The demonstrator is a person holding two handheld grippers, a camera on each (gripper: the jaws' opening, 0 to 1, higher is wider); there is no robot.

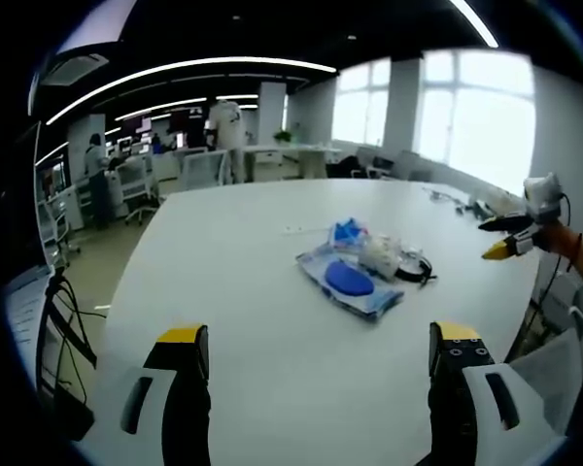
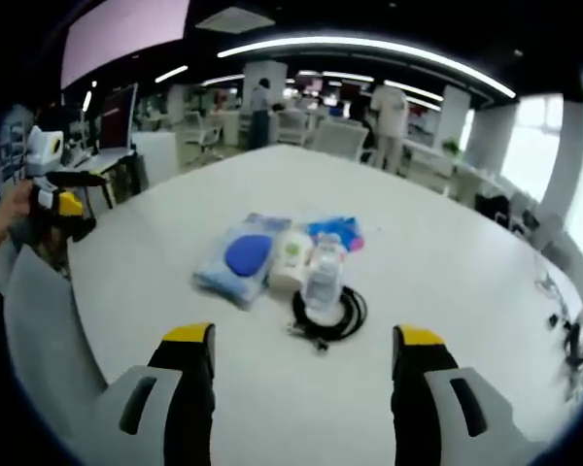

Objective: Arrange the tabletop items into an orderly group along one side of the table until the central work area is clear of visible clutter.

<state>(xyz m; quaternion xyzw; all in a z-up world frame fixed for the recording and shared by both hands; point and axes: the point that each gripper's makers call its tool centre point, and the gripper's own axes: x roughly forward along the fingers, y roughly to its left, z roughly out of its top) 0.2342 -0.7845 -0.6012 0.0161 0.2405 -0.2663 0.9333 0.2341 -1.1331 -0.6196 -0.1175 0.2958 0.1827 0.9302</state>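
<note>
My left gripper (image 1: 317,364) and right gripper (image 2: 301,364) hover wide apart, holding nothing, over the white worktop (image 2: 447,272); wipes pack (image 2: 235,257), clear bottle (image 2: 323,277) and black cable coil (image 2: 326,318) cluster together.

We can read no text, brand or number anywhere in either view. The wipes pack (image 2: 235,258) with its blue lid, the clear bottle (image 2: 324,275) and the small white container (image 2: 291,258) carry markings, but these are too blurred for us to make out.

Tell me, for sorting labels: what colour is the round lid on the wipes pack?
Dark blue lid, clearest in the right gripper view.
</note>
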